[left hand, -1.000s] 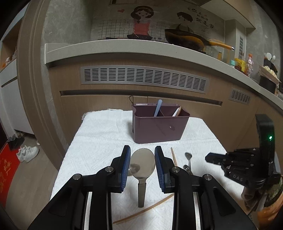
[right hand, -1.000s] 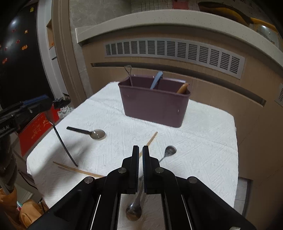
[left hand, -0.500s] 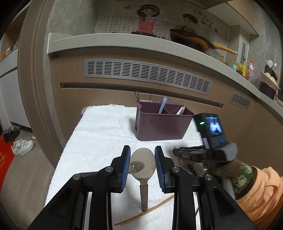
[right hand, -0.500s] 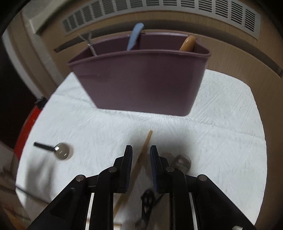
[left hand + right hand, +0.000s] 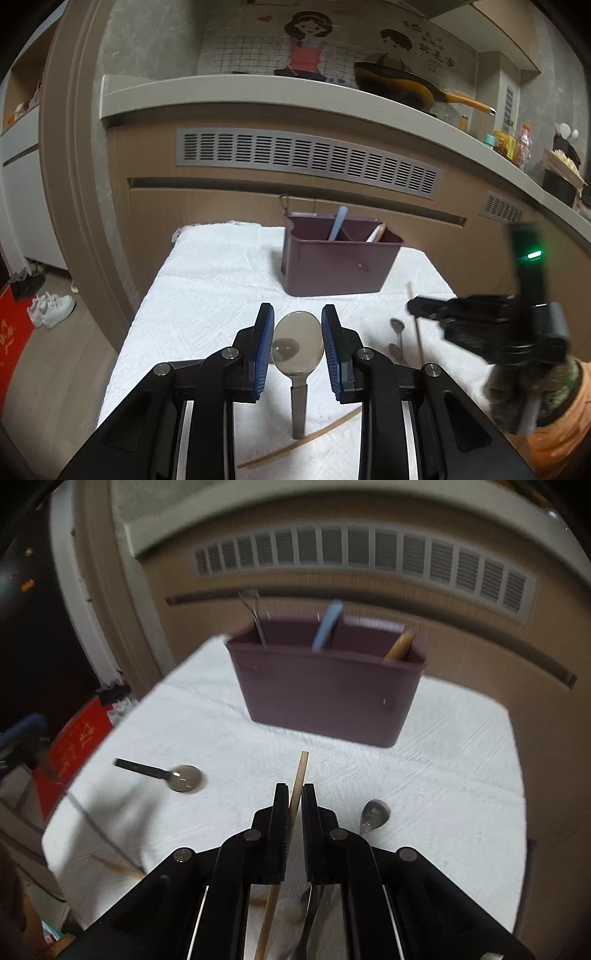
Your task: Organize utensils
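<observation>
A maroon utensil caddy stands at the back of the white-clothed table. It holds a blue handle, a wooden piece and a wire tool. My left gripper is shut on the bowl of a steel spoon, whose dark handle hangs down towards the cloth. My right gripper is shut on a wooden chopstick. The stick's far end points at the caddy. This view is blurred by motion.
A second, bent chopstick lies near the front edge. A black-handled spoon lies on the left of the cloth, and small steel spoons lie on the right. A gloved hand with an orange sleeve holds the right gripper. A cabinet front rises behind the table.
The right gripper swung in towards the caddy, opened around the chopstick, closed on it and drew back with it. The left gripper kept still with its spoon.
</observation>
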Demonstrator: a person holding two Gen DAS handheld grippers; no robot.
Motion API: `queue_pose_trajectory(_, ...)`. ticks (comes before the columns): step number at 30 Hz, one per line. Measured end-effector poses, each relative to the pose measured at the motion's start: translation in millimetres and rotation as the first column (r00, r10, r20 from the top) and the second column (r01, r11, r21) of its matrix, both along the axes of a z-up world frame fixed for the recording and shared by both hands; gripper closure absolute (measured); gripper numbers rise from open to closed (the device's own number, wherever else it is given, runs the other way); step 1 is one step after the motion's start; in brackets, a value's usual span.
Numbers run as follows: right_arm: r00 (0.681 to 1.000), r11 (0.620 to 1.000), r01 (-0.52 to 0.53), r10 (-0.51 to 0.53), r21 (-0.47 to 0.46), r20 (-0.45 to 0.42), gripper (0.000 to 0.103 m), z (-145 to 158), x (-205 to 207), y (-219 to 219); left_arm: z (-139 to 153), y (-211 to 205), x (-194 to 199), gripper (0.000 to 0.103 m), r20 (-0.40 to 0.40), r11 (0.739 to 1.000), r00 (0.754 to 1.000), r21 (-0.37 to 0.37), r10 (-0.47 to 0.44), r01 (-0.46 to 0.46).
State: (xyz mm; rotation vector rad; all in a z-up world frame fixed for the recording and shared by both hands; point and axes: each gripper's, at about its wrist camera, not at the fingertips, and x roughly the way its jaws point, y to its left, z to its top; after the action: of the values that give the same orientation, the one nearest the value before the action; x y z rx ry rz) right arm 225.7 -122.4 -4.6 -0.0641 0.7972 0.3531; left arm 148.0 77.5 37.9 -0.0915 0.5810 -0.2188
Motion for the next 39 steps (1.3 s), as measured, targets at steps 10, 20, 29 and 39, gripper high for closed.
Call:
queue_pose_trajectory(10, 0.983, 0.995, -0.015, -0.003, 0.097, 0.183, 0.098, 63, -36, -24, 25, -20, -7, 0.088, 0.052, 0.999, 0.999, 0.050, -0.006, 0.003)
queue_pose_trajectory(20, 0.989, 0.996, -0.021, 0.008, 0.089, 0.149, 0.098, 53, -34, -30, -45, -57, 79, 0.051, -0.262, 0.959, 0.940, 0.119, -0.219, 0.257)
queue_pose_trajectory(29, 0.997, 0.999, 0.014, -0.011, 0.047, -0.074, 0.092, -23, 1, -45, -108, -94, 134, 0.053, -0.416, 0.922, 0.881, 0.202, -0.225, 0.330)
queue_pose_trajectory(39, 0.960, 0.984, 0.080, -0.034, 0.158, -0.278, 0.065, -83, 12, -69, -126, -105, 149, 0.066, -0.437, 0.927, 0.876, 0.199, -0.206, 0.317)
